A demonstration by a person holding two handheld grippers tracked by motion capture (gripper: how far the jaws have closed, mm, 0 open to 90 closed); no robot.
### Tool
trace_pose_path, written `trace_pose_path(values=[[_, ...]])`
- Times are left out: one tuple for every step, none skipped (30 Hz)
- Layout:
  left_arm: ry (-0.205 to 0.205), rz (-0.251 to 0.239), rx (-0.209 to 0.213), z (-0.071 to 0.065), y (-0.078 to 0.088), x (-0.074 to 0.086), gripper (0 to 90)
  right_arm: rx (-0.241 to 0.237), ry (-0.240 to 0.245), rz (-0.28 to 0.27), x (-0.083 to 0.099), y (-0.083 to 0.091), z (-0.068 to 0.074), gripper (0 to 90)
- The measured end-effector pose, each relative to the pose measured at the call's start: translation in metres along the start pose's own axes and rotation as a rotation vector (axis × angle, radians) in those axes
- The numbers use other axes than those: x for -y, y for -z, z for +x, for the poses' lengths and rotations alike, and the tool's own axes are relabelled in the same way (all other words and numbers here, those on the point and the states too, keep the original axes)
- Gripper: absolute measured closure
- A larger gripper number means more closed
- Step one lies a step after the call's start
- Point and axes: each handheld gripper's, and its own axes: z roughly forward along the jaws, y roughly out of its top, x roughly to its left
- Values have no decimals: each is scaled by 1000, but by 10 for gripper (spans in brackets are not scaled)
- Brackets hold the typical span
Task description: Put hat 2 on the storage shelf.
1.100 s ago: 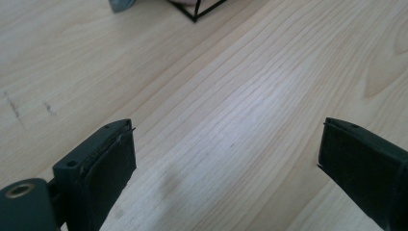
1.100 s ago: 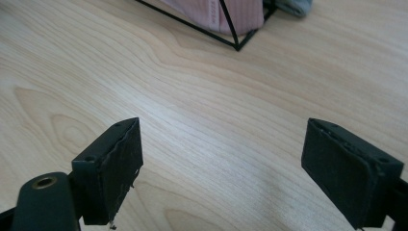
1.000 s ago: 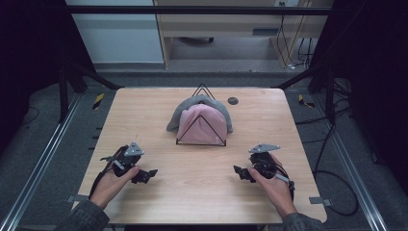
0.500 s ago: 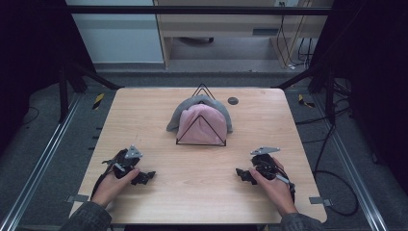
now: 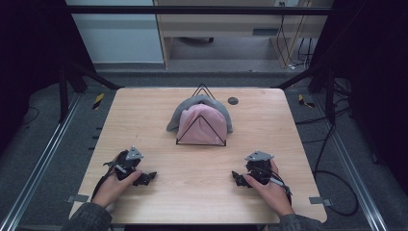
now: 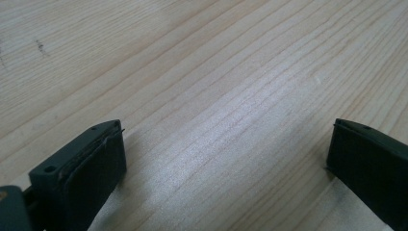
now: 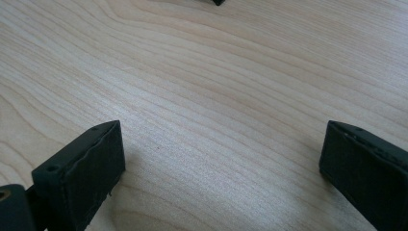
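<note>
- I see a wooden table [image 5: 202,192] with a little black wire rack [image 5: 201,126] on its far middle part.
- A pink cloth [image 5: 208,120] hangs over the rack, and a grey cloth [image 5: 179,118] lies behind and around the pink one, touching it.
- My left gripper [image 5: 144,178] sits near the front edge of the table, well apart from the rack, on the rack's near left side.
- A hand [image 5: 113,185] holds it low over the wood.
- In the left gripper view its two black jaws stand wide apart, with bare wood between them and nothing pinched.
- My right gripper [image 5: 239,178] sits near the front edge too, well apart from the rack, on the rack's near right side.
- The other hand [image 5: 269,185] holds it, and a cable [image 5: 337,192] runs off the table edge from there.
- In the right gripper view its jaws are spread wide, with bare wood between them. They have just been opening, and nothing is between them.
- Both grippers point in toward each other, with an open stretch of table between them.
- A small dark round spot [image 5: 233,100] is on the table just past the rack, to the right of the cloths.
- The two cloths are untouched by both grippers.
</note>
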Motion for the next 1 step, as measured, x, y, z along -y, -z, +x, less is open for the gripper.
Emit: trace_pose_path(values=[[-4, 2, 2, 0, 0, 0, 0, -3, 0, 0, 0, 0, 0, 21]])
